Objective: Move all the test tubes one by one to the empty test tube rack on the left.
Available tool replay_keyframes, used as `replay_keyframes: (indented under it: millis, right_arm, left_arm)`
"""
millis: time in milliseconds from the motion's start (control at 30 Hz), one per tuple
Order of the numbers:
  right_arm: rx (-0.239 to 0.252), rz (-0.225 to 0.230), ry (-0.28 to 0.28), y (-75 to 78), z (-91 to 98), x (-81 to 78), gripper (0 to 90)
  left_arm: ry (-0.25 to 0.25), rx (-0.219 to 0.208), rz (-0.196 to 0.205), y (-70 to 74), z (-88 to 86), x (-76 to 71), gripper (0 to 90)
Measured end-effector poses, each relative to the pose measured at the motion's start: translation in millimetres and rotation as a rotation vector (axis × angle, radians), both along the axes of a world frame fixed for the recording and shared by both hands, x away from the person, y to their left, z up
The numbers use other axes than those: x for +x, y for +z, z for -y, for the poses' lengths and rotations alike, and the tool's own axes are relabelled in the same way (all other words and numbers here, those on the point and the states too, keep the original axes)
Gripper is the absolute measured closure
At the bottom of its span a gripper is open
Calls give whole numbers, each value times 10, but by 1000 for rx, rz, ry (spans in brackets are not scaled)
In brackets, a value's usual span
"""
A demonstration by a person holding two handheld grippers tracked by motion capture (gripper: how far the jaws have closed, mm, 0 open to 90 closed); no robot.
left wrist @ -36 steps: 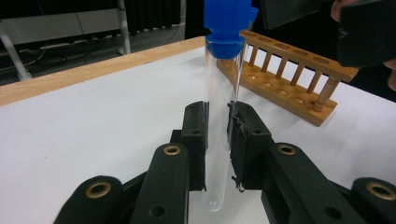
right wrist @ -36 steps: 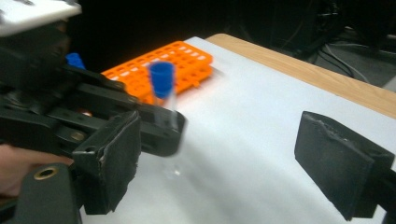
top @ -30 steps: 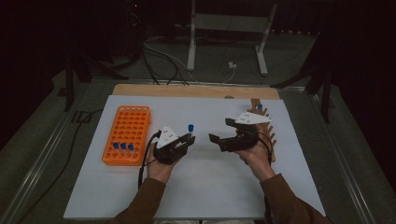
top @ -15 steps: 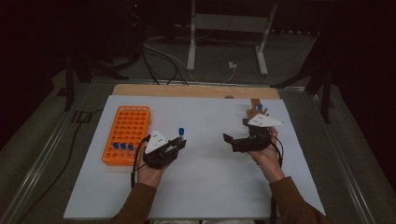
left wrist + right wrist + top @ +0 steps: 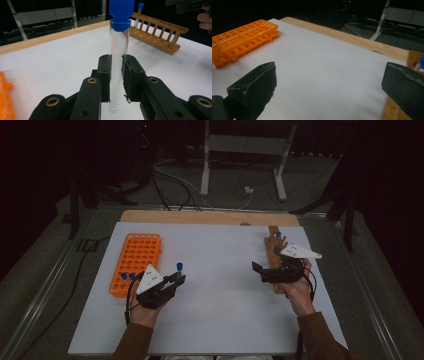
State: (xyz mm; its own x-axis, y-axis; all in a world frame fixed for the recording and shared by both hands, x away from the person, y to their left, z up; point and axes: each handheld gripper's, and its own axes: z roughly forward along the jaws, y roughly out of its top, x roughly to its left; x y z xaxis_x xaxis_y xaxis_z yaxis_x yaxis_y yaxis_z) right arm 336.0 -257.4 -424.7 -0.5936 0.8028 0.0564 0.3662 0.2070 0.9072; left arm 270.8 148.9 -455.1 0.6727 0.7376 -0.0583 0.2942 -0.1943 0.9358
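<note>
White table (image 5: 220,320), hands (image 5: 145,312) farther apart.

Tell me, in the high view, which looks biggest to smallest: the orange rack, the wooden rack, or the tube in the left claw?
1. Orange rack
2. Wooden rack, though the right claw covers part of it
3. Tube, shut in the left claw

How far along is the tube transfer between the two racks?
Done: a few blue-capped tubes stand in the orange rack. In hand: the left gripper is shut on an upright tube; the right gripper is open, empty. Left: one tube in the wooden rack.
</note>
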Motion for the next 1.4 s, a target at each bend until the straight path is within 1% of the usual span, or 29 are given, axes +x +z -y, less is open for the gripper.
replay_keyframes:
  millis: [200, 367, 467, 600, 767, 900, 1000, 1100, 1400]
  right_arm:
    - [19, 3, -18, 9, 82, -1, 0]
    - [28, 6, -25, 15, 110, -2, 0]
    - [31, 5, -28, 16, 119, -4, 0]
    - [35, 9, -32, 24, 145, -9, 0]
    - [43, 12, -39, 34, 174, -15, 0]
    - [44, 14, -39, 36, 177, -15, 0]
    - [45, 13, -37, 36, 175, -16, 0]
    - [47, 13, -37, 39, 176, -17, 0]
    - [58, 23, -33, 57, 187, -29, 0]
  left_arm:
    - [40, -21, 13, 17, -242, -106, 780]
    - [71, -27, 22, 25, -415, -184, 779]
    - [86, -21, 32, 26, -513, -227, 779]
    - [117, -22, 31, 11, -647, -267, 778]
    - [155, -33, 37, 12, -800, -311, 778]
    - [192, -41, 47, 18, -915, -344, 779]
    - [230, -41, 61, 20, -998, -370, 778]
    - [268, -50, 69, 19, -1078, -388, 778]
    - [370, -62, 66, -41, -1309, -373, 778]
